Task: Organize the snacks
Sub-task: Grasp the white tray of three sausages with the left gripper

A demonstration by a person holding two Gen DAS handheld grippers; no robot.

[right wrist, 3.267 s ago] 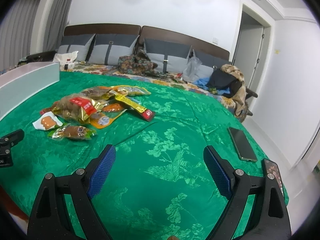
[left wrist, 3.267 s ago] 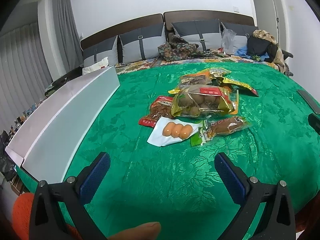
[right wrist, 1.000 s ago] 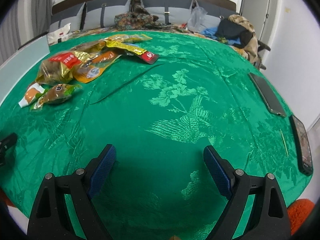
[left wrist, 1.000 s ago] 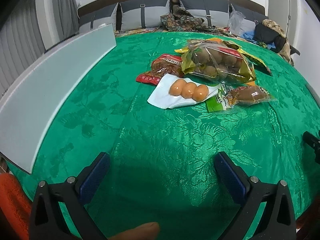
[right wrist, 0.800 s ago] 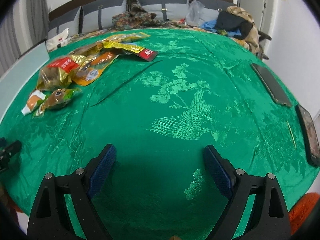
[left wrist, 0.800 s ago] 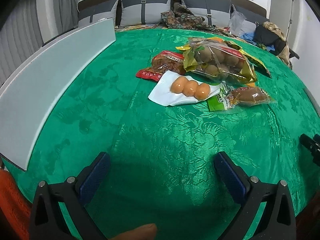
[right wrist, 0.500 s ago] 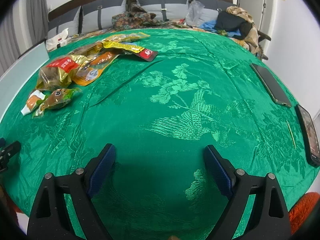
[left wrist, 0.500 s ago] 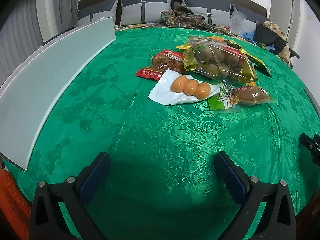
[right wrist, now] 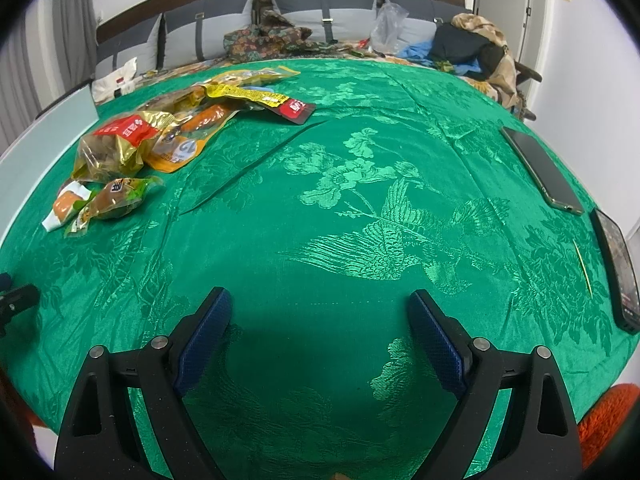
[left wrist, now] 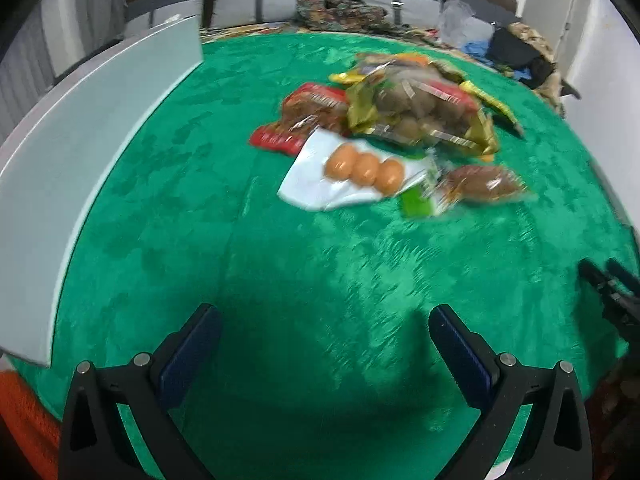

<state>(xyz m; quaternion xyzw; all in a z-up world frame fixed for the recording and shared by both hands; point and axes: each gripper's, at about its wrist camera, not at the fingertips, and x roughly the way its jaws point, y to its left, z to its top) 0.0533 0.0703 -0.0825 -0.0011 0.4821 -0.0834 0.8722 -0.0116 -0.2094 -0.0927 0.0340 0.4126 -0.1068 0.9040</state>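
Observation:
A pile of snack packs lies on the green cloth (left wrist: 320,264). Nearest is a white pack with three orange eggs (left wrist: 362,169), then a brown pack with a green end (left wrist: 476,188), a red pack (left wrist: 308,118) and a big gold bag of brown balls (left wrist: 420,116). My left gripper (left wrist: 324,336) is open and empty, well short of the pile. My right gripper (right wrist: 318,320) is open and empty over bare cloth; the pile lies far left in its view, with the gold bag (right wrist: 116,144) and a long yellow-red pack (right wrist: 260,100).
A white box wall (left wrist: 80,168) runs along the left edge. Two phones (right wrist: 540,168) (right wrist: 616,264) lie at the right edge of the cloth. Pillows and clothes (right wrist: 280,32) are at the back. The right gripper's tip (left wrist: 608,292) shows at the left view's right edge.
The left gripper has moved forward toward the pile, and its view is now motion-blurred. The right gripper has barely moved. Both stay open.

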